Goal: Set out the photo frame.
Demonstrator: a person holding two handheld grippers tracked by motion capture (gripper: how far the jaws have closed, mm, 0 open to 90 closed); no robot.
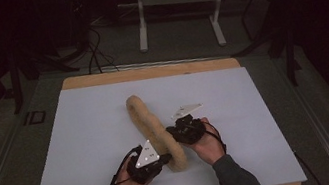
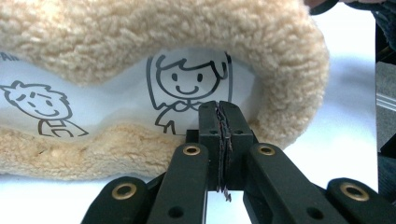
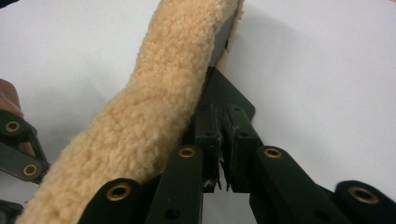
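One fleece item [image 1: 155, 129] lies on the worktop [image 1: 86, 151], a long tan roll running from mid-sheet toward the near edge, its near end between our two hands. We count two grippers, two hands, one white sheet covering the worktop, and one wooden strip [image 1: 149, 72] showing along the far edge.

Left gripper [image 1: 166, 159]: it sits at the near end of the roll, on its left side, touching the fleece. In the left gripper view the left gripper [image 2: 222, 116] has its fingers [image 2: 210, 122] pressed together, with a thin edge of material caught between them. Beyond them we see a white lining [image 2: 121, 100] inside the fleece, printed with two line-drawn cartoon figures, one directly ahead of the fingers [image 2: 184, 88] and one further left [image 2: 39, 105].

Right gripper [image 1: 171, 131]: it meets the roll on its right side, a little further up than the left. In the right gripper view the right gripper [image 3: 223, 122] has fingers [image 3: 238, 128] nearly together, a narrow gap between them, and a dark edge of the item [image 3: 224, 88] runs down into that gap; we cannot tell whether the pads bite on it. The fleece passes just left of these fingers.

Open room: wide bare sheet to the left, right and far side of the roll. Near edge of the worktop is close behind both hands. Beyond the far edge, dark floor and one white frame [image 1: 178, 6].
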